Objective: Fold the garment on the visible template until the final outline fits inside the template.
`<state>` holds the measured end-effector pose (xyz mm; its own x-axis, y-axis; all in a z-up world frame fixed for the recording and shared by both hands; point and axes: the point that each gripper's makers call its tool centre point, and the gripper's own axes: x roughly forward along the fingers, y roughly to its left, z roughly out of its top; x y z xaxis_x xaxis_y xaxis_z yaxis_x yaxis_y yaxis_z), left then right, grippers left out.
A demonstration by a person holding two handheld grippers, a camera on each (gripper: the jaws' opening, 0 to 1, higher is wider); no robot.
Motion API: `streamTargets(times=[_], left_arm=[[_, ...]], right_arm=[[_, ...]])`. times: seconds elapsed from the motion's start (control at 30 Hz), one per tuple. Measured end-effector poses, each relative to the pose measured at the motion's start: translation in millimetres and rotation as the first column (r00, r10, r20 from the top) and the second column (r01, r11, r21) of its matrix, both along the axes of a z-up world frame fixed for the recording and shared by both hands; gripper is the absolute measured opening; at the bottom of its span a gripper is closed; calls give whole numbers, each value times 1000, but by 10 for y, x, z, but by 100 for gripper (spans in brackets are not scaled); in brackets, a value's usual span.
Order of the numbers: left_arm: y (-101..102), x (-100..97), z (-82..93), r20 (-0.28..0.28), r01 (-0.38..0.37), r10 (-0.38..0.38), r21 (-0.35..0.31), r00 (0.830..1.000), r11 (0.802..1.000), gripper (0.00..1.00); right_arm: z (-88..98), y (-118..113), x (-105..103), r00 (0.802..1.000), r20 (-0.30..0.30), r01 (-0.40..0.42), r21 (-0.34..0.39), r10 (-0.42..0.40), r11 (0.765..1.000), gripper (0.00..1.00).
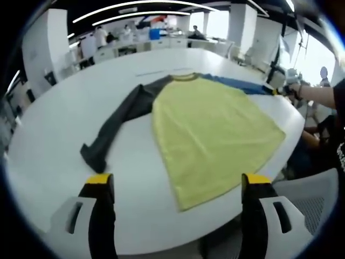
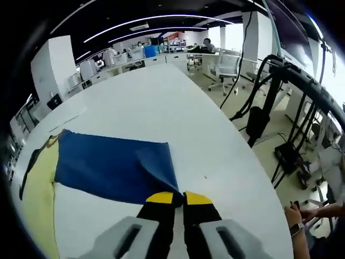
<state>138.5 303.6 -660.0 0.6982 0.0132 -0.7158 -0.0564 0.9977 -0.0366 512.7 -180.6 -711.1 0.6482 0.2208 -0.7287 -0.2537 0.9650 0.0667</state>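
Jaws of the left tool [image 1: 178,186] stand wide apart, yellow-tipped, gripping nothing, hovering over the near edge of the white desk [image 1: 64,124]. Just ahead of them, between the two tips, lies the hem of the garment [image 1: 210,129], spread flat: yellow body, dark grey sleeve [image 1: 116,121] stretched out ahead and to the left of the tool, its cuff near the left jaw. At the far right of the garment a blue sleeve [image 1: 240,83] runs outward, toward a person's hand at the desk's right edge.

Right tool [image 2: 179,198]: jaws pressed together, pinching the near corner of the blue sleeve [image 2: 113,164], which is lifted and curled over at that corner. The rest of the sleeve lies flat on the desk [image 2: 178,108], extending ahead and to the left of the tool, where it joins the yellow body [image 2: 38,199]. Beyond the desk edge, right of the tool: black cables and an office chair [image 2: 229,65] on the floor.
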Motion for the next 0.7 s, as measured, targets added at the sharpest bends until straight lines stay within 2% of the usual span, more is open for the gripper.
streamTargets(times=[0.27,0.4,0.57,0.7], left_arm=[[10,11,19,-1,15,-15,17,1000,1000,94],[14,16,18,-3,23,-23,27,1000,999,94],[-7,28,30,2,37,-37,32,999,999,95],[-2,26,45,4,43,-43,37,999,998,95]], right_arm=[[83,163,6,997,-12,-75,-18,75,997,0],[144,307,8,995,-17,-99,9,99,995,0],[209,513,15,985,-16,-175,-29,174,984,0],[289,695,22,977,-10,-212,-18,212,977,0]])
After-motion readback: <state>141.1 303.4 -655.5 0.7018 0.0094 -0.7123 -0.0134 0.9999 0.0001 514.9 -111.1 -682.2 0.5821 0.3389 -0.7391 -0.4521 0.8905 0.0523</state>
